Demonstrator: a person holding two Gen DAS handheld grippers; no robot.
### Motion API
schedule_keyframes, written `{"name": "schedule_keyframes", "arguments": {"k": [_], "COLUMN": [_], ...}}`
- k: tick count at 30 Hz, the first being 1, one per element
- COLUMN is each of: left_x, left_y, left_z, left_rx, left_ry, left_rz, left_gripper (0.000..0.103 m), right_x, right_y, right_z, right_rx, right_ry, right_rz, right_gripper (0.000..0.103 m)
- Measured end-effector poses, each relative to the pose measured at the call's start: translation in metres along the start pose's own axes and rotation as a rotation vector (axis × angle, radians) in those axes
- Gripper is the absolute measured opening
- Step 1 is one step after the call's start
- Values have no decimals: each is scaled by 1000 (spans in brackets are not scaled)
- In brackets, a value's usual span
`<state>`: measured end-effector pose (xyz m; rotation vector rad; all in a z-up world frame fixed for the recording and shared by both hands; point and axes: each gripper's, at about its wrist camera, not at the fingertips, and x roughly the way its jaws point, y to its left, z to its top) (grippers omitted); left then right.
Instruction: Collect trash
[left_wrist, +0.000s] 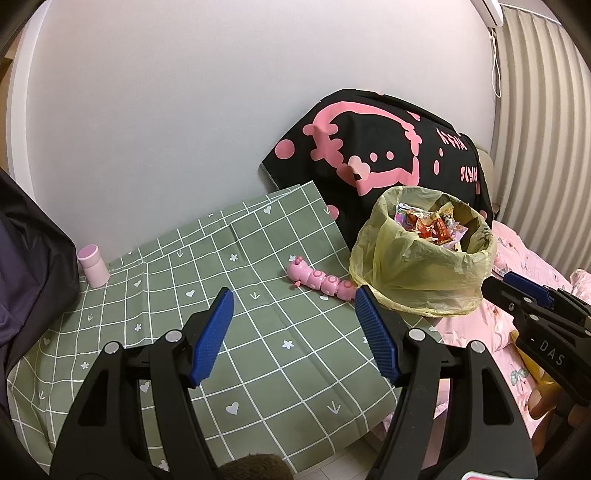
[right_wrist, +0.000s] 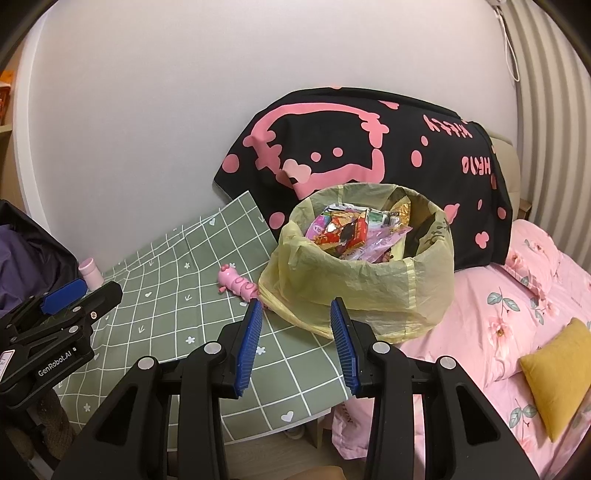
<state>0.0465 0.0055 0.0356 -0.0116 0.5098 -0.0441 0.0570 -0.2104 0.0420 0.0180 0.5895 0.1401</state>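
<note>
**Operator:** Wrappers (right_wrist: 354, 230) fill the yellow-lined bin (right_wrist: 365, 291), which sits at the right edge of the green checked counter (left_wrist: 258, 350), at about one o'clock from my left hand-held gripper (left_wrist: 295, 334) and dead ahead, twelve o'clock, from my right hand-held gripper (right_wrist: 295, 345).

**Desk:** Are either of them carrying anything?

**Operator:** No. Both stand with jaws apart and nothing between the blue pads; the left is spread wider than the right. Neither touches the bin or its liner.

**Desk:** What remains on the cloth?

**Operator:** I see no loose trash. A pink caterpillar toy (left_wrist: 317, 278) lies at the bin's nine o'clock, its tail end just beside the liner, and a small pink cup (left_wrist: 93, 266) stands far off at ten o'clock by the wall. I would not count either as rubbish.

**Desk:** So how far along?

**Operator:** By my reading, the collecting is essentially finished: the litter is in the bag, the counter shows none. What may be left is gathering the liner's loose rim and tying or lifting the bag out. Beyond the bin, the pink bed (right_wrist: 498, 332) with its yellow cushion (right_wrist: 557, 373) shows no wrappers that I can make out.
</note>
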Motion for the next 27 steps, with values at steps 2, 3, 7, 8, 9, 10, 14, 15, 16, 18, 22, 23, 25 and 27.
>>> {"name": "schedule_keyframes", "arguments": {"k": [2, 3, 7, 8, 9, 10, 14, 15, 16, 18, 22, 23, 25, 27], "left_x": [0, 0, 0, 0, 0, -1, 0, 1, 1, 3, 16, 21, 35, 53], "left_y": [0, 0, 0, 0, 0, 0, 0, 0, 1, 2, 13, 17, 42, 81], "left_z": [0, 0, 0, 0, -1, -1, 0, -1, -1, -1, -5, -6, -8, -10], "left_rx": [2, 2, 0, 3, 7, 10, 19, 22, 23, 19, -9, -15, -36, -83], "left_ry": [-4, -5, -5, -6, -8, -10, -15, -16, -18, -13, 45, 61, 88, 120], "left_rz": [5, 5, 7, 9, 10, 10, 5, 7, 8, 8, 26, 32, 93, 213], "left_gripper": [65, 65, 65, 65, 65, 65, 65, 65, 65, 65, 65, 65, 65, 65], "right_x": [0, 0, 1, 1, 1, 2, 3, 4, 5, 8, 25, 31, 50, 76], "right_y": [0, 0, 0, 1, 1, 1, 3, 4, 5, 6, 13, 17, 30, 49], "right_z": [0, 0, -1, -1, -1, -1, -1, -1, 0, 1, 2, 2, 4, 8], "right_rx": [0, -1, -2, 0, -1, 0, 1, 0, -2, -3, -12, -19, -47, -90], "right_ry": [0, 0, 0, 1, 1, 1, 4, 4, 5, 8, 38, 49, 90, 139], "right_rz": [-1, -1, -2, -3, -3, -5, -5, -6, -6, -7, 5, 10, 37, 94], "right_gripper": [37, 37, 37, 37, 37, 37, 37, 37, 37, 37, 37, 37, 37, 38]}}
